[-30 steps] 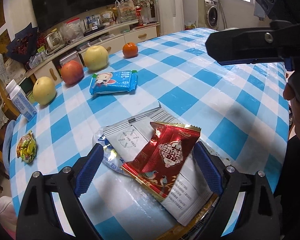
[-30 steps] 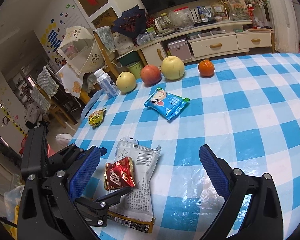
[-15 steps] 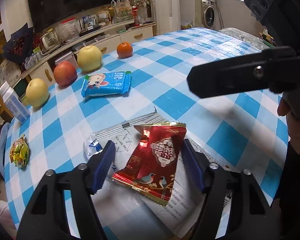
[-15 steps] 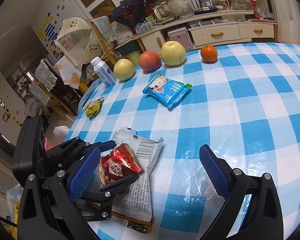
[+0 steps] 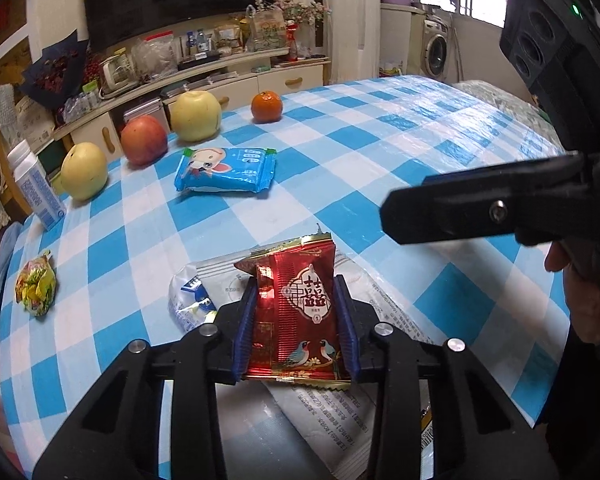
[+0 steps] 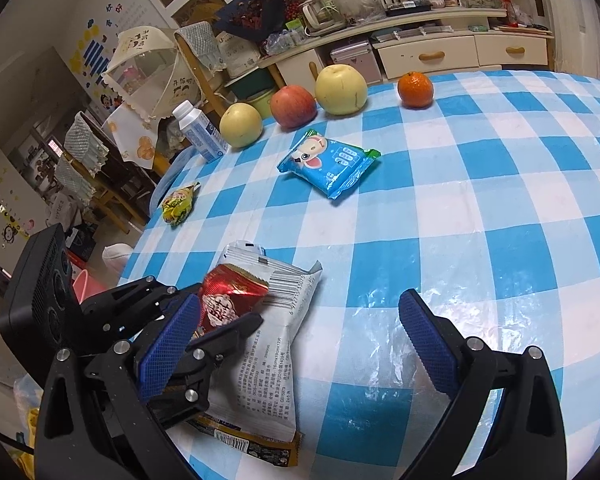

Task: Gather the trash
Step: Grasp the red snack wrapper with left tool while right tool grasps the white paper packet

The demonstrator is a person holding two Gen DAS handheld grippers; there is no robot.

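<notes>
The left gripper (image 5: 296, 328) is closing on the red wrapper (image 5: 300, 312), pads touching it (lying atop the white packet (image 6: 268, 344)). The right gripper (image 6: 300, 344) is hanging open beside that packet; lifting straight should be leaving it behind

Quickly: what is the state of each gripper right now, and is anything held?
Left gripper: jaws closing on the red wrapper, pads already pressing its edges.
Right gripper: open, holding nothing.

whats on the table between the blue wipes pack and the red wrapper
Nothing: only bare checked tablecloth between the blue wipes pack and the red wrapper, clearest in the right wrist view.
</notes>
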